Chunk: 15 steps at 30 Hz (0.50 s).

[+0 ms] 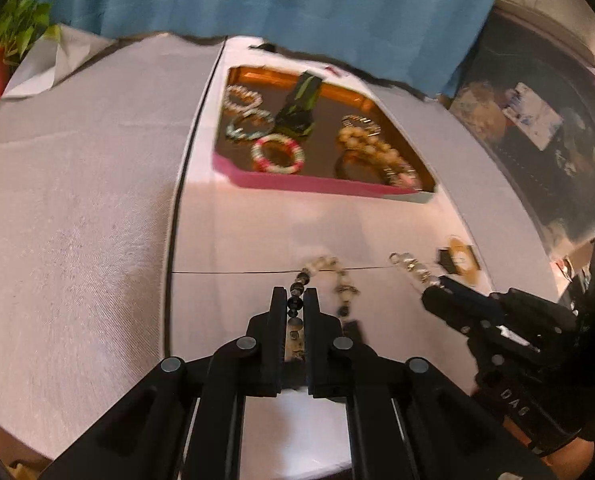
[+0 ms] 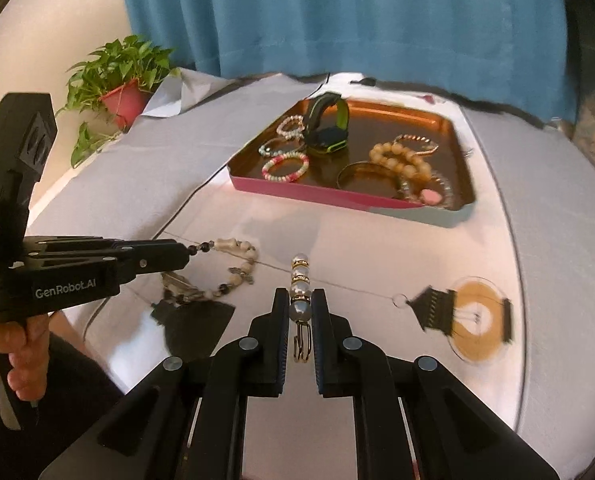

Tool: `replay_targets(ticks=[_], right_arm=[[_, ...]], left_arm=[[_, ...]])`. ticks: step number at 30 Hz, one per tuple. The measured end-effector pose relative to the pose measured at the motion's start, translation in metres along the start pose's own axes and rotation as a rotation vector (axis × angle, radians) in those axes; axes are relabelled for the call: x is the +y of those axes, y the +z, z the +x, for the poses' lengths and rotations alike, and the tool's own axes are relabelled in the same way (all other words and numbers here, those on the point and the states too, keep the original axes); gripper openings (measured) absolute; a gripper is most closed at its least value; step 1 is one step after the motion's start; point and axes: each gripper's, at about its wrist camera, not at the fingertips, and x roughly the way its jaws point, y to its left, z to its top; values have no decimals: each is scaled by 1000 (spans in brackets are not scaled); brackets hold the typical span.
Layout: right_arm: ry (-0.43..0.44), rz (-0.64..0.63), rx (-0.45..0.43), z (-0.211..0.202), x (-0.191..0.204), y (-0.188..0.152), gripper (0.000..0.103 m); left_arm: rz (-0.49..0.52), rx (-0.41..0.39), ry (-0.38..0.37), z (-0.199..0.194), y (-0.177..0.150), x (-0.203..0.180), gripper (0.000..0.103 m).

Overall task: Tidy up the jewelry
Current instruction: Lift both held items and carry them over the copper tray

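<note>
So the left claw (image 1: 295,300) is clamped on the dark-bead end of a beaded bracelet (image 2: 233,264), and the rest of that bracelet trails out ahead of it and off to its right, lying on the white table (image 2: 377,240). There's a black tassel (image 2: 201,320) on the table just under that claw too.

The right claw (image 2: 300,304) is pinched on a short pearl piece (image 2: 301,280), gripping it near the gold clasp end so the pearls poke straight out past the tips. Off to that claw's right, near but not touching, sits a round gold pendant with black fringe (image 2: 469,316).

Further out, straight ahead of both claws, is a pink tray (image 2: 317,194) with a shiny copper-looking inside. In it: a pink and white bead bracelet (image 2: 285,168) at the near left, a couple more pale beaded ones behind it, a black and green watch (image 2: 327,124) standing up on its band, a chunky tan bead bracelet (image 2: 401,160), and a plain bangle (image 2: 361,176) next to that.

Way back left there's a potted plant (image 2: 117,76), and a blue curtain (image 2: 337,12) behind everything.
</note>
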Motion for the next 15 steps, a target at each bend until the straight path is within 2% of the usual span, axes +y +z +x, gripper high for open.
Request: replay_targets(ticks=[7,15], right_arm=[[-46,50,-41,-40,0,-10,11],[-40,85,-78,-84,7,-23,11]], left_arm=[[47,-47,-54,-40,-10,-41,5],[89,-100,-50,-84,-15,-75,5]])
